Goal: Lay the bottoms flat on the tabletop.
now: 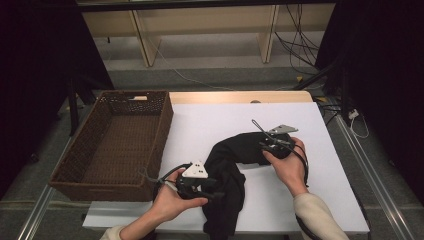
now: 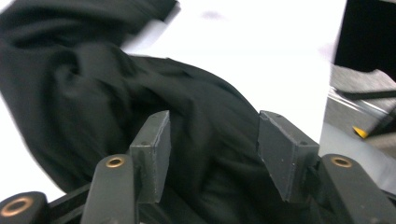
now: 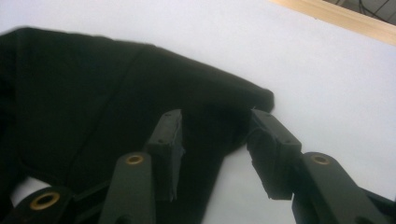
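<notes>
Overhanging near table edge point(image 1: 280, 231): black cloth point(image 1: 227, 170)

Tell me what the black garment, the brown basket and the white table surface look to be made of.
Black garment: soft matte fabric, probably a knit; it slumps into loose folds with no shine.
Brown basket: woven wicker or rattan-like strands, possibly synthetic; the walls show a regular weave.
White table surface: smooth, matte white sheet or board, material unclear; a pale wood edge shows at its far side.
</notes>
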The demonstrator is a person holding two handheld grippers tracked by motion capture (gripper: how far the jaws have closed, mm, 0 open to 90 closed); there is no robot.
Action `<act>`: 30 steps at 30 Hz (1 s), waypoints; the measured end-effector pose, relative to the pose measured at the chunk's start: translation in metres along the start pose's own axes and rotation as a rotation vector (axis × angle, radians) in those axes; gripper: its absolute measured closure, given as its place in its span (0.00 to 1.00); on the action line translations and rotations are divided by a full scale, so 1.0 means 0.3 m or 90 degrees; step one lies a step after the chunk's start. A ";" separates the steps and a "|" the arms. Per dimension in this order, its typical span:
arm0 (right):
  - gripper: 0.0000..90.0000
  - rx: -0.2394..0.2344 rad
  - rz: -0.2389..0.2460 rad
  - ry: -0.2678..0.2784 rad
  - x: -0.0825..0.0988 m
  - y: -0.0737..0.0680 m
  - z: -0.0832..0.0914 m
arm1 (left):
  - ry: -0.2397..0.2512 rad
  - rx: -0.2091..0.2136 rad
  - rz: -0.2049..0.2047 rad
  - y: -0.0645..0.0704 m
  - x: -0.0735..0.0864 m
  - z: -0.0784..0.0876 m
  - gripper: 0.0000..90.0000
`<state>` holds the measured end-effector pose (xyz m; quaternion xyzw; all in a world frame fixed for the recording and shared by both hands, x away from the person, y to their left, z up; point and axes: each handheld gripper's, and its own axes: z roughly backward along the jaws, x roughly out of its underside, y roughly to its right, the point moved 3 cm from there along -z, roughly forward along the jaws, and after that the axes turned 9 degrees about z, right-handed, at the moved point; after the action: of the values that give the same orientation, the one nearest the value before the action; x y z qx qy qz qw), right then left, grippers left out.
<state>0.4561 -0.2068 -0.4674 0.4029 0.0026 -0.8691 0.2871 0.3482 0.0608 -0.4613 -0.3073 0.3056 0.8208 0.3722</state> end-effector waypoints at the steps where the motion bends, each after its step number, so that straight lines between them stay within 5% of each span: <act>1: 0.62 0.001 0.002 -0.007 0.009 0.002 0.013 | 0.004 -0.011 0.000 -0.004 -0.005 -0.003 0.49; 6: 0.64 -0.008 -0.001 -0.010 0.050 -0.009 0.068 | 0.000 -0.055 -0.025 -0.019 -0.032 -0.054 0.52; 11: 0.65 -0.058 0.008 -0.021 0.100 -0.070 0.095 | -0.022 -0.081 -0.029 -0.047 -0.036 -0.123 0.55; 16: 0.65 -0.108 0.023 -0.042 0.139 -0.147 0.089 | -0.039 -0.095 -0.025 -0.063 -0.041 -0.172 0.70; 23: 0.64 -0.132 0.037 -0.031 0.121 -0.209 0.100 | -0.035 -0.121 -0.020 -0.077 -0.057 -0.169 0.96; 30: 0.63 -0.151 0.039 -0.032 0.131 -0.258 0.106 | -0.010 -0.123 -0.003 -0.096 -0.061 -0.121 0.99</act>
<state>0.3750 -0.1692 -0.4911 0.3440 0.0861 -0.8634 0.3590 0.3909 0.0419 -0.4782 -0.3361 0.2218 0.8479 0.3449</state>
